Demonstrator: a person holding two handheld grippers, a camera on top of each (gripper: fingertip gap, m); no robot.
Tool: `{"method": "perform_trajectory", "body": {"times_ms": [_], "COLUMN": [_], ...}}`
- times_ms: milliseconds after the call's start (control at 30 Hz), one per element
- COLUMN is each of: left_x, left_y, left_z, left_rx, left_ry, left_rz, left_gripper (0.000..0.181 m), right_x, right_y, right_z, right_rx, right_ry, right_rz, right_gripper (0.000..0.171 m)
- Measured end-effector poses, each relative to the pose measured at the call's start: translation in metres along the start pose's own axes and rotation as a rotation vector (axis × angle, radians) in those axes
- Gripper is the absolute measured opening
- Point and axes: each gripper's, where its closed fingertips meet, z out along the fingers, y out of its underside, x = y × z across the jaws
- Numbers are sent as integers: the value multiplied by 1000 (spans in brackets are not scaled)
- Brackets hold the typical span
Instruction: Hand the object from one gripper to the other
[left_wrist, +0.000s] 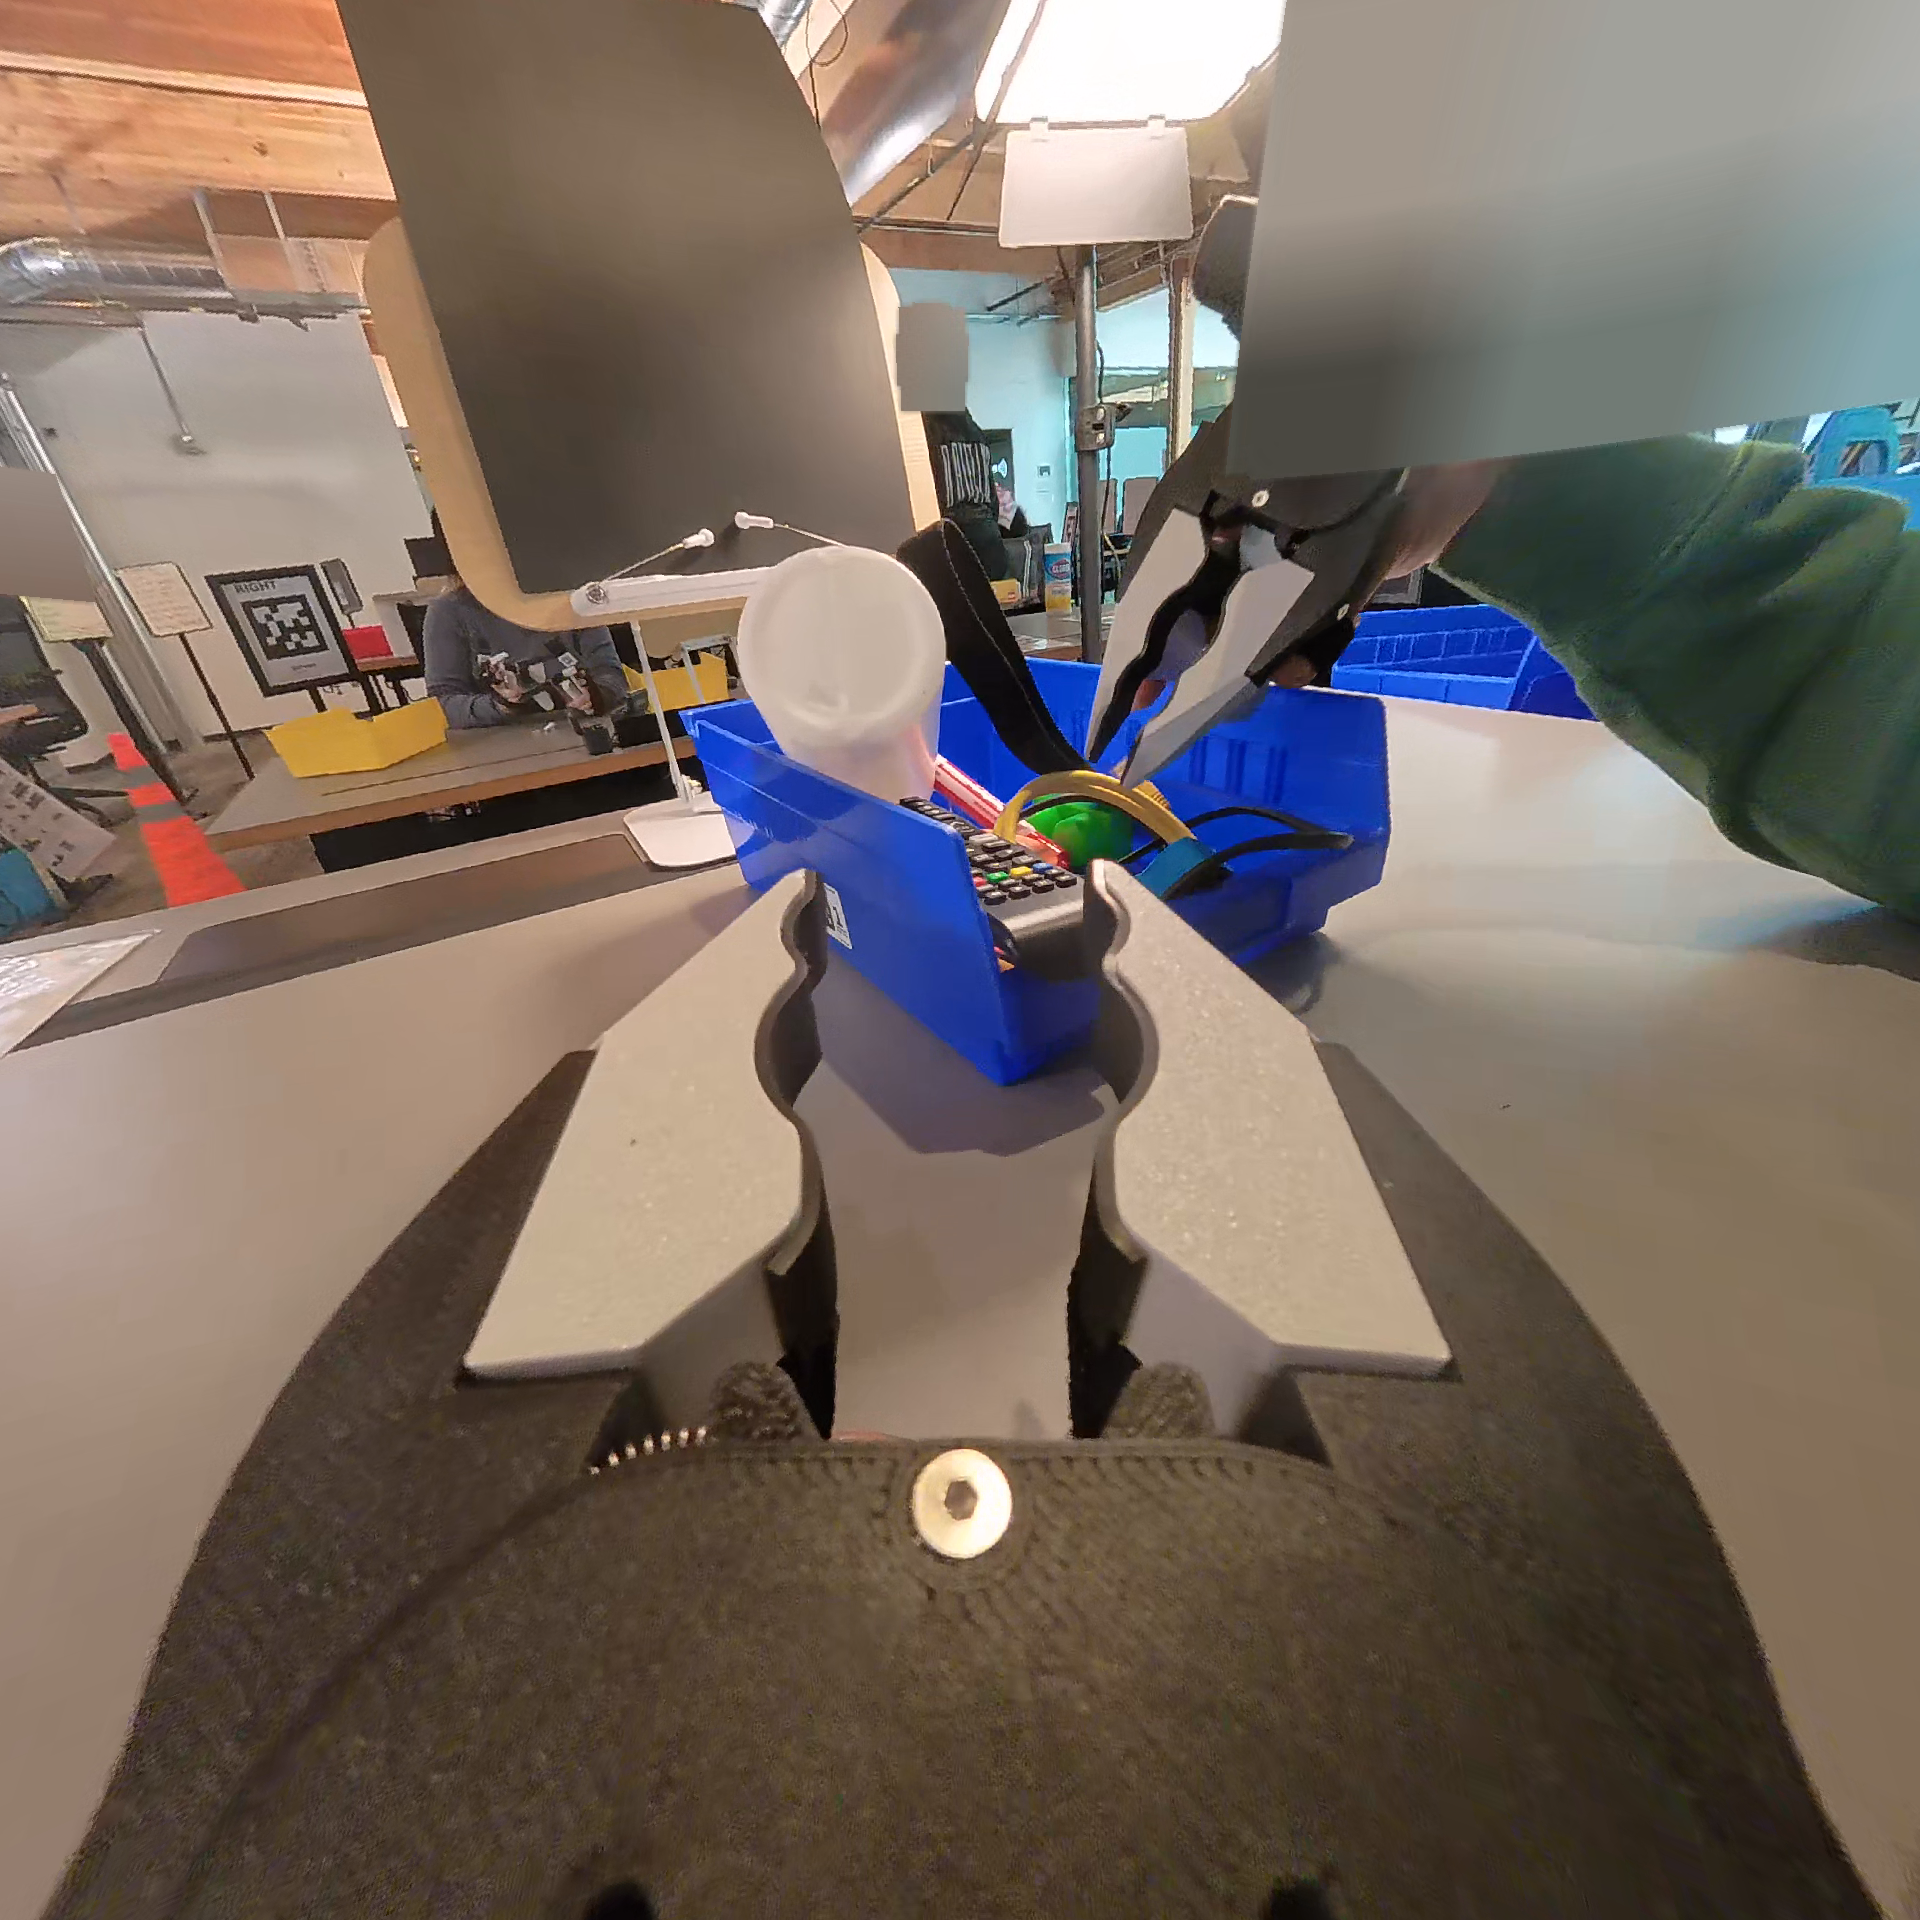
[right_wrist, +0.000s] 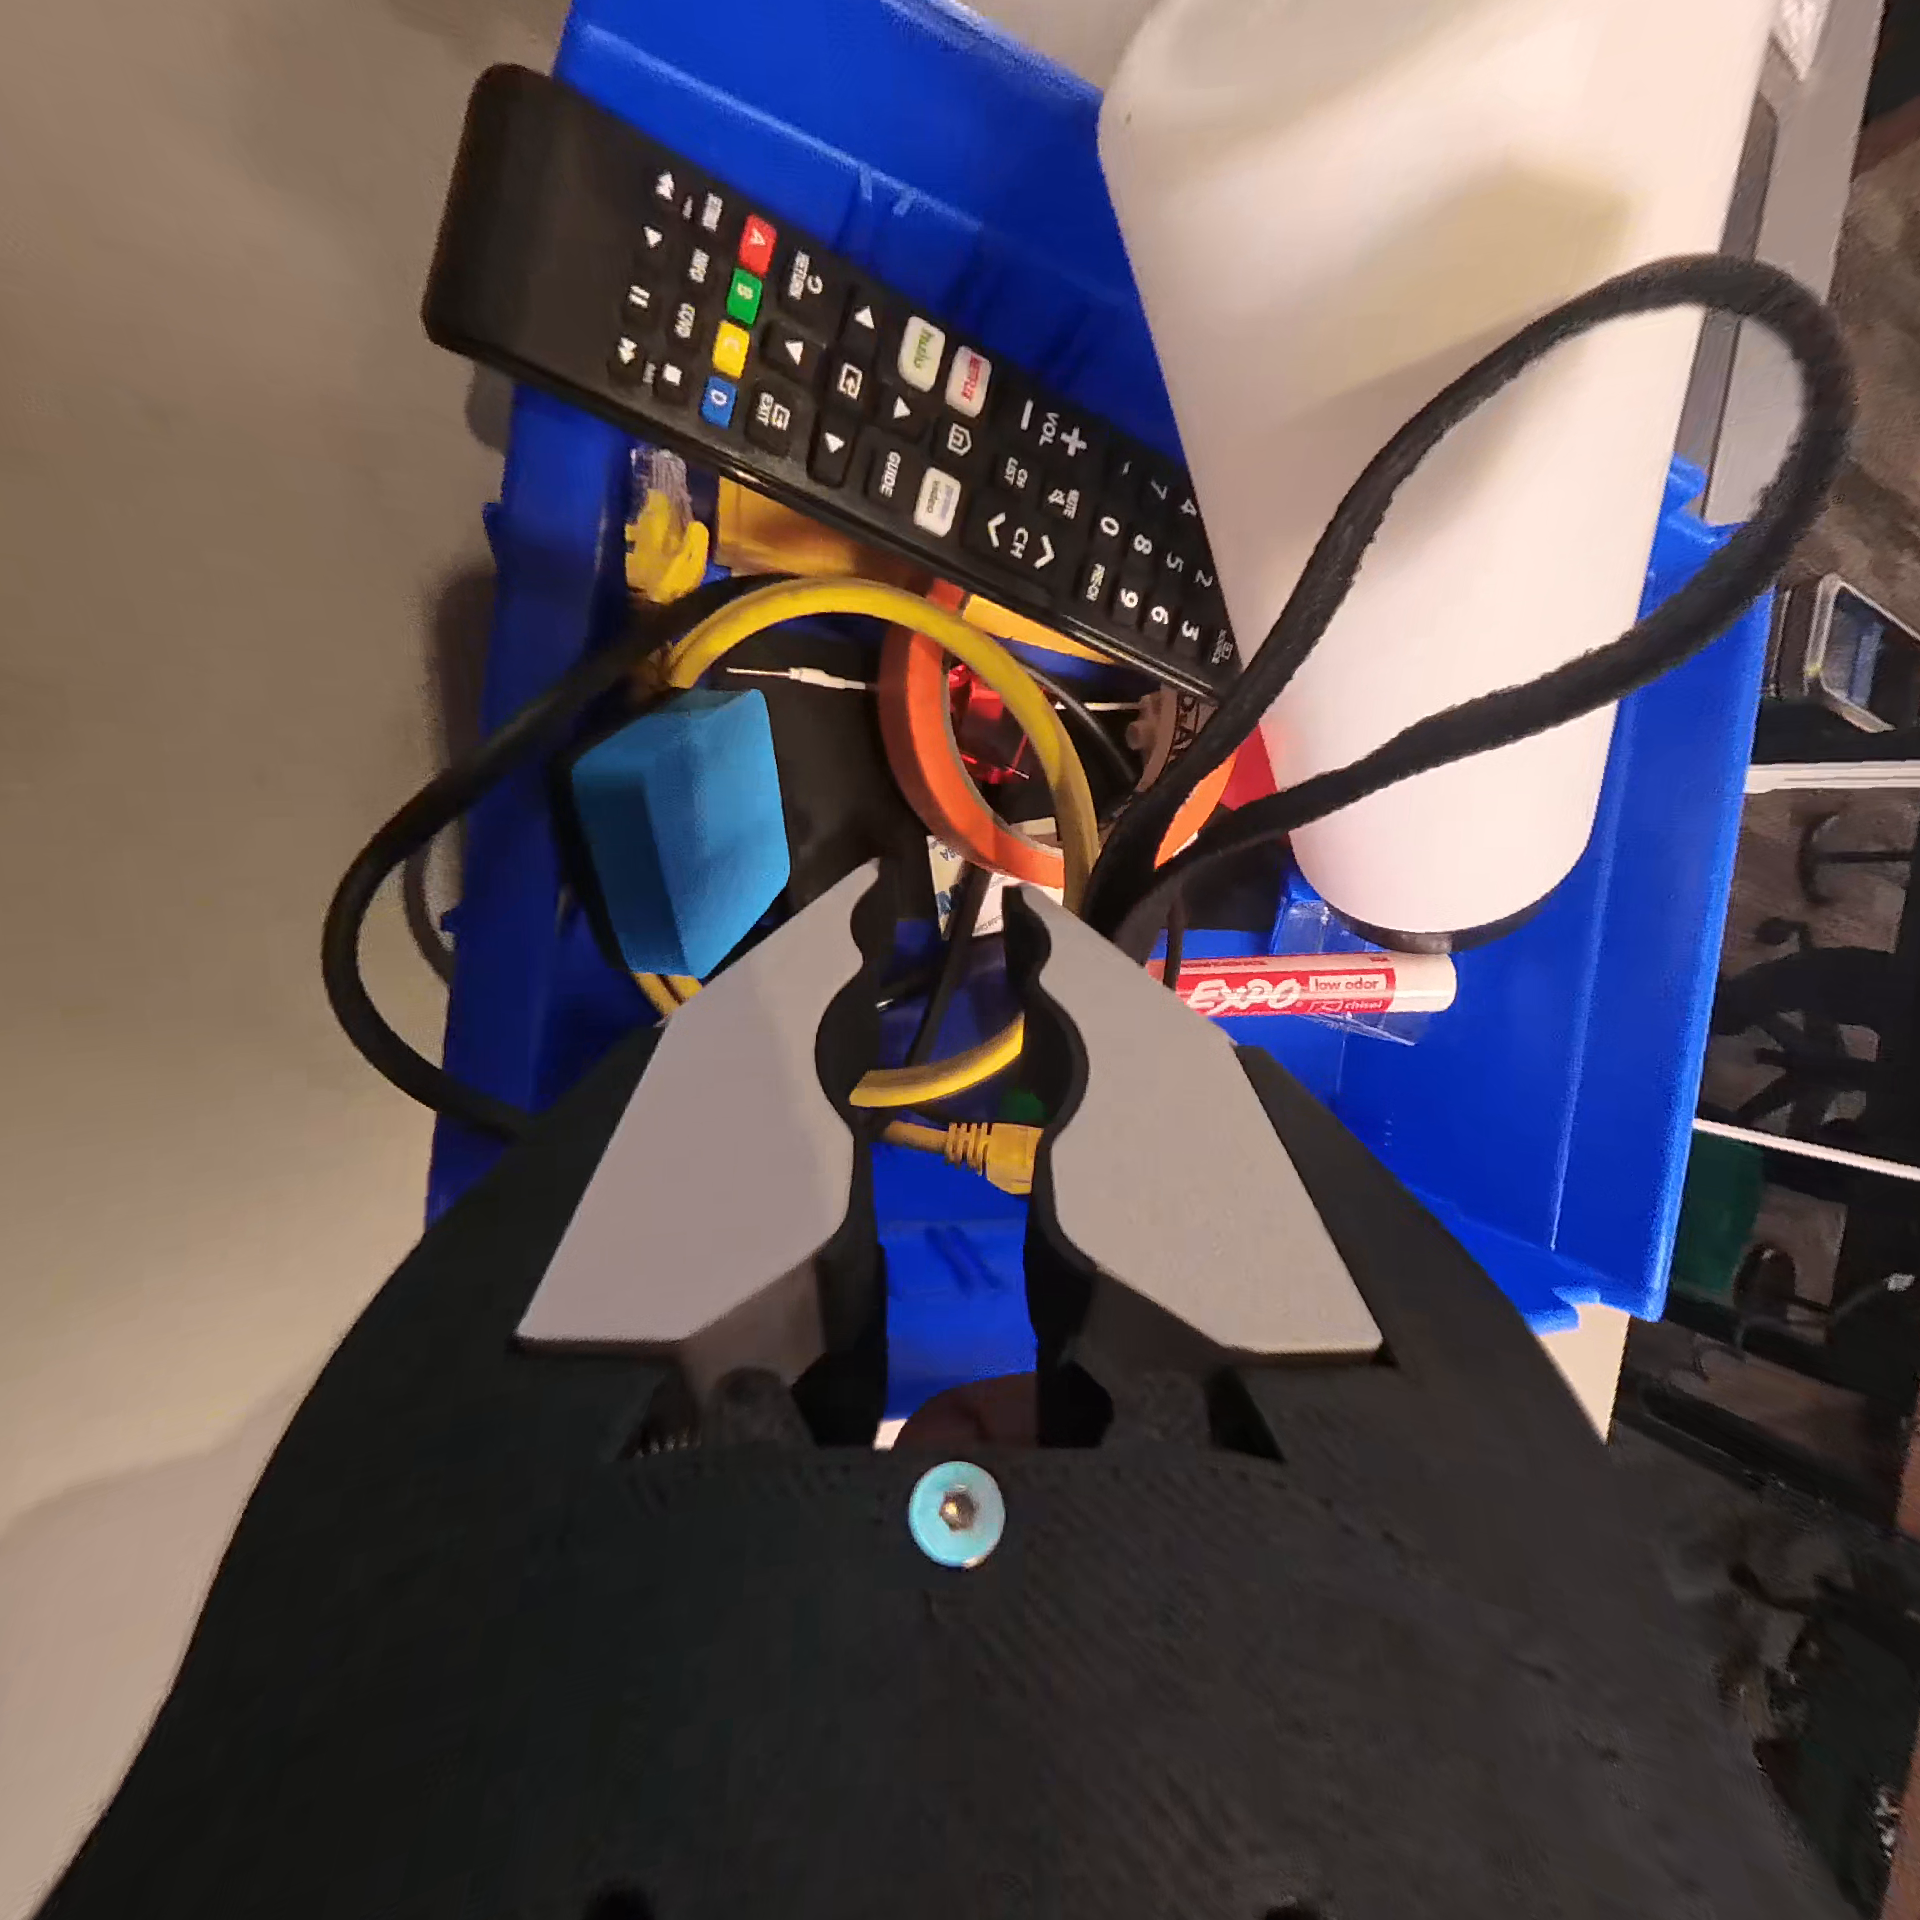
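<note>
A blue bin (left_wrist: 904, 862) stands on the grey table (left_wrist: 312, 1143), full of loose items. My left gripper (left_wrist: 951, 904) is open and empty, low over the table just in front of the bin. My right gripper (left_wrist: 1127, 769) reaches down into the bin from above. In the right wrist view it (right_wrist: 940, 888) is partly open, and a loop of yellow cable (right_wrist: 831, 601) crosses the gap between its fingers, not pinched. The cable (left_wrist: 1070, 779) also shows beside the right fingertips. The bin (right_wrist: 1455, 1143) fills most of that view.
The bin holds a black remote (right_wrist: 831, 395), a white bottle (right_wrist: 1403, 416), a black strap (right_wrist: 1808, 416), an orange tape roll (right_wrist: 914, 748), a blue block (right_wrist: 686, 821), a red marker (right_wrist: 1330, 992). A second blue bin (left_wrist: 1444, 655) stands behind. A green sleeve (left_wrist: 1714, 644) comes in from the right. My right fingertips sit around 20 cm from my left ones.
</note>
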Motion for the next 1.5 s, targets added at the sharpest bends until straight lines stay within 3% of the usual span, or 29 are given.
{"method": "perform_trajectory", "body": {"times_ms": [600, 933, 1067, 1300, 1500], "left_x": [6, 3, 7, 10, 3], "left_y": [15, 9, 7, 4, 0], "left_z": [25, 15, 13, 7, -1], "left_rx": [-100, -55, -41, -22, 7], "left_ry": [63, 15, 25, 19, -11], "left_rz": [31, 32, 38, 64, 50], "left_gripper": [50, 50, 50, 50, 50], "right_x": [-1, -16, -16, -34, -44], "right_y": [-5, -7, 4, 41, 47], "right_z": [-11, -6, 5, 22, 32], "right_rx": [176, 116, -51, -457, -502], "right_ry": [-117, -117, -100, -308, -402], "right_rz": [-55, -151, -260, -450, -403], "right_gripper": [23, 23, 24, 29, 27]}}
